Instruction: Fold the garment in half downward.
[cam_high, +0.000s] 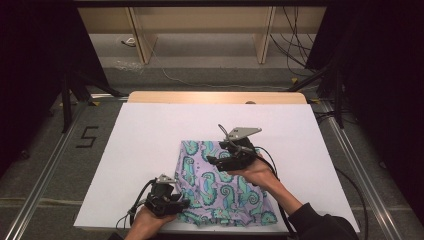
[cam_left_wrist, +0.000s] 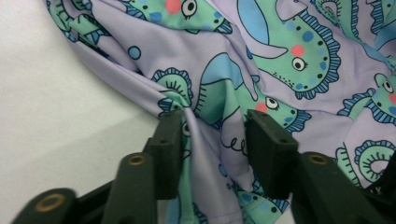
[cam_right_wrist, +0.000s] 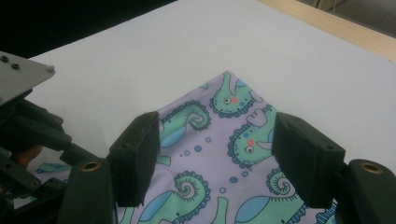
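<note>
A lilac cloth (cam_high: 220, 185) printed with green and blue seahorses lies on the white table cover (cam_high: 150, 135), in the near half of the table, slightly toward 5 o'clock from the table centre. Its far corner points toward 12 o'clock; its near hem runs along the table edge at 6 o'clock. The fabric is rumpled, with folds running across its near left part.

The left gripper (cam_high: 175, 200) sits at the cloth's near left edge, at about 7 o'clock from the cloth centre, held by the left hand (cam_high: 147, 225). In the left gripper view, the left gripper (cam_left_wrist: 215, 140) has its jaws partly drawn together, with a raised ridge of the cloth (cam_left_wrist: 280, 70) gathered between them. The left-hand pad touches the fold; whether both pads press firmly on the fabric cannot be told.

The right gripper (cam_high: 220, 162) is over the cloth's upper middle, at about 12 o'clock from the cloth centre, carried by the right hand (cam_high: 257, 172); a grey three-cornered plate (cam_high: 244, 132) tops it. In the right gripper view, the right gripper (cam_right_wrist: 215, 154) has its jaws spread apart above flat cloth (cam_right_wrist: 219, 140), with no fabric pinched. The cloth's corner lies at 12 o'clock beyond the jaws, on the table cover (cam_right_wrist: 187, 46). A wooden table edge (cam_right_wrist: 336, 28) runs at 1 o'clock.
</note>
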